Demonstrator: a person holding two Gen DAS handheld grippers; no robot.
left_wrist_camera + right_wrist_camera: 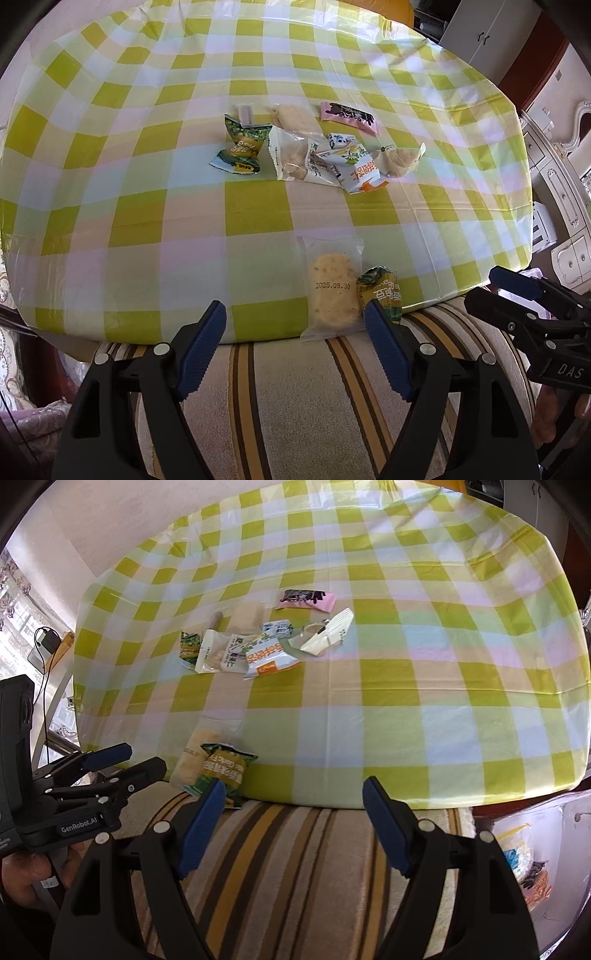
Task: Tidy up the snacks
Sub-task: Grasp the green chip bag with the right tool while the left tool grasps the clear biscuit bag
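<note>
Both grippers hover off the near edge of the table, over a striped cushion (295, 406).

Left gripper (295, 347): jaws spread wide, nothing between them. Right gripper (293, 821): jaws also spread, empty.

Table wears a green-and-white checked tablecloth (147, 184).

At the near edge, two packets lie side by side and touching: a clear-wrapped cracker (333, 291) stamped 2025.08.30, overhanging the edge slightly, and a green snack packet (380, 290) just right of it, beside the left gripper's right fingertip.

The rest of the snacks cluster near the tablecloth's middle, well apart from the near edge:
- green-and-yellow packet (240, 149) at the left end
- white biscuit bag (295, 158)
- white-and-orange packet (360, 168) overlapping it
- pink-and-black bar wrapper (349, 117) toward the far side
- pale pastry in clear wrap (400, 160) at the right end

A clear plastic bin (535, 871) holding a few packets sits low, off the table's right corner.
</note>
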